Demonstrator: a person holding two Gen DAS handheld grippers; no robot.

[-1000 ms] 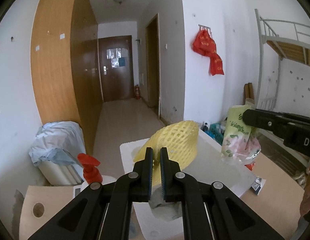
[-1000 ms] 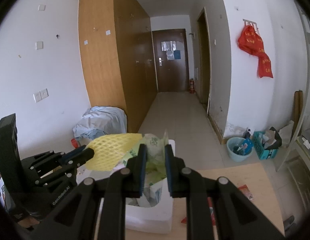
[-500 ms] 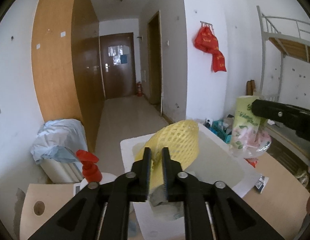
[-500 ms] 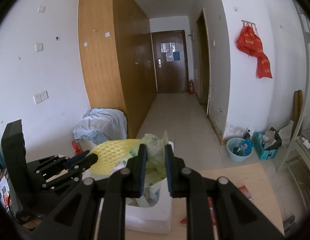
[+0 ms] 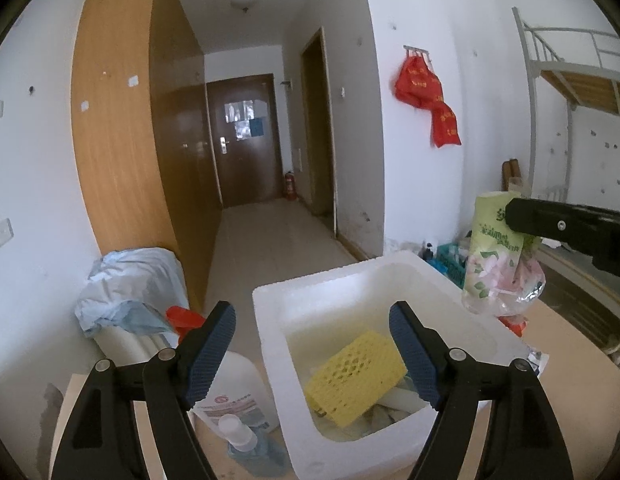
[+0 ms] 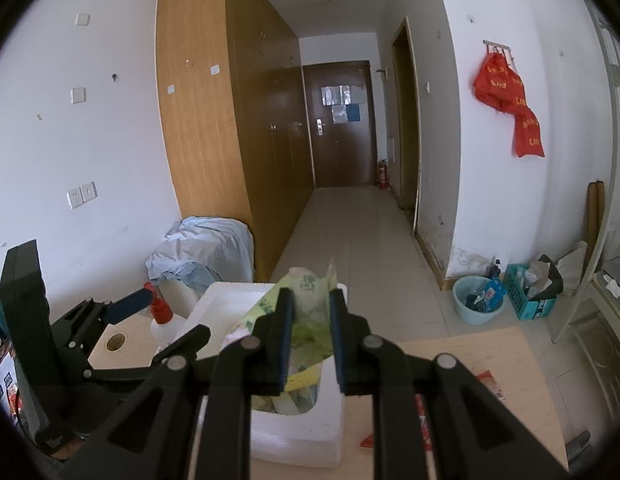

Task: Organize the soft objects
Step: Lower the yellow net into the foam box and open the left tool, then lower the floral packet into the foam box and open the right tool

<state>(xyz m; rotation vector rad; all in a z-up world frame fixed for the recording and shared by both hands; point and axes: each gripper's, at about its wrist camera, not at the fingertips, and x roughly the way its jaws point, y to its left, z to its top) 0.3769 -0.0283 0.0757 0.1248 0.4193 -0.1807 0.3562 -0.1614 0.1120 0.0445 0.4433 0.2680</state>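
Over the white foam box [image 5: 341,280]: left gripper [image 5: 311,354] jaws just opened wide, nothing between them; yellow foam net [image 5: 355,376] now lying inside on pale scraps, dropped from the earlier pinch. One soft item stowed. Right gripper [image 6: 310,340] narrow, clamped on green floral plastic bag [image 5: 495,256], held above the box rim.

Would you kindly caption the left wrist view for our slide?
Left gripper, jaws just opened, above yellow foam net lying in the white foam box.
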